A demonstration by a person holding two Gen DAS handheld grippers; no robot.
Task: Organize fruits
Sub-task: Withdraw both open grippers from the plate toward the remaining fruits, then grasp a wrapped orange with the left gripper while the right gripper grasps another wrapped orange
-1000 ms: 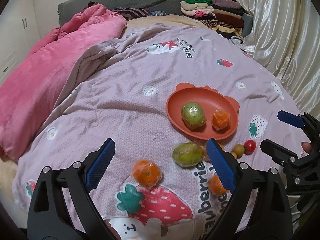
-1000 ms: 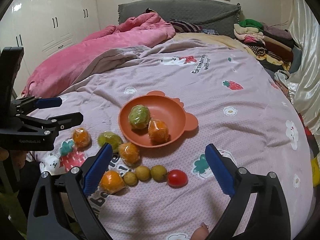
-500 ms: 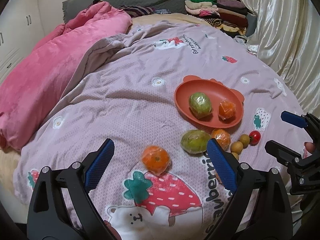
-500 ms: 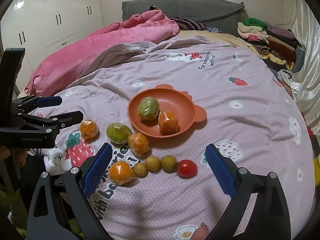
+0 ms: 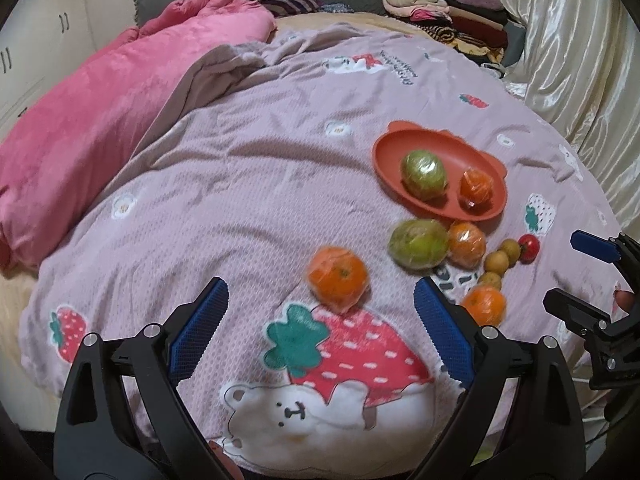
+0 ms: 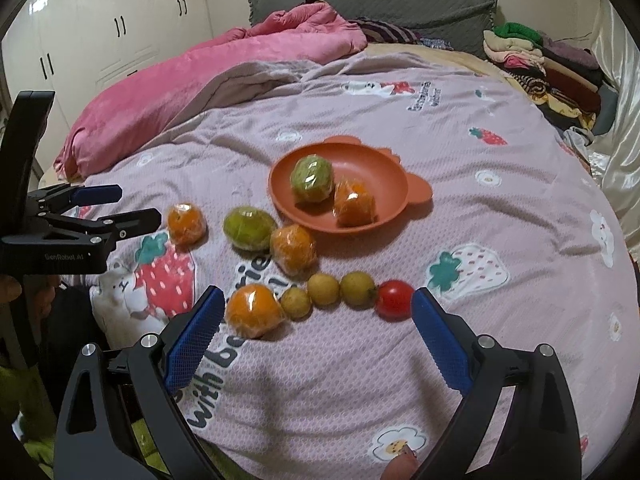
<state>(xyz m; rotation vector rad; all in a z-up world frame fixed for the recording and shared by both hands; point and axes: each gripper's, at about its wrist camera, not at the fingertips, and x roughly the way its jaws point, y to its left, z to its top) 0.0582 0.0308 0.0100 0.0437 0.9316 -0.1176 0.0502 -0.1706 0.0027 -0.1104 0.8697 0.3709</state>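
We are in a home bedroom. A wide bed fills our view, covered by a mauve quilt (image 6: 460, 184) printed with strawberries and bears. A pink blanket (image 6: 224, 68) lies bunched along its far left edge, against a grey padded headboard (image 6: 372, 0). Folded clothes (image 6: 536, 60) are stacked at the far right corner. White wardrobe doors (image 6: 108, 28) line the left wall; cream satin curtains (image 5: 568, 40) hang on the right.

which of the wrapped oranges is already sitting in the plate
The orange beside the green fruit in the orange plate. The other three oranges lie on the bedspread outside it.
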